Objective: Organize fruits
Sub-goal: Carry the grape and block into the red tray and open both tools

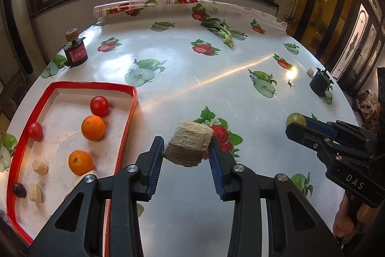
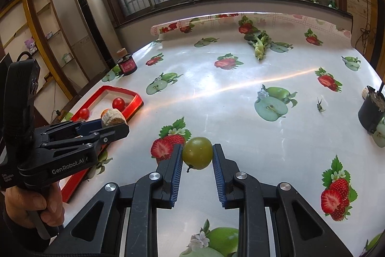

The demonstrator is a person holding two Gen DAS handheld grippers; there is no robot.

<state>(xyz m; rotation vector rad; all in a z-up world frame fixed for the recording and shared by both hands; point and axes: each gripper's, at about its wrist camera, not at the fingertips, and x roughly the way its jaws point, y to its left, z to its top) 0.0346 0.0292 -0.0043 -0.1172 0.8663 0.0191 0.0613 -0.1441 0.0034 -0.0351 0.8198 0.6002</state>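
Note:
My left gripper [image 1: 186,140] is shut on a pale fibrous chunk [image 1: 189,147], held above the table just right of the red-rimmed tray [image 1: 132,98]. The tray holds two oranges [image 1: 93,128], two red tomatoes [image 1: 99,105], a dark grape [image 1: 19,189] and several pale chunks [image 1: 35,192]. My right gripper [image 2: 197,147] is shut on a round green fruit [image 2: 197,153], lifted over a printed strawberry. The right wrist view shows the left gripper [image 2: 113,123] with its chunk [image 2: 112,115] in front of the tray [image 2: 136,98]. The right gripper [image 1: 297,124] shows at the right of the left wrist view.
A leafy green vegetable [image 1: 221,30] lies at the far side of the fruit-print tablecloth. A dark jar with a red label [image 1: 75,53] stands far left, a black pot [image 1: 320,83] near the right edge. A person's hand [image 2: 28,206] grips the left handle.

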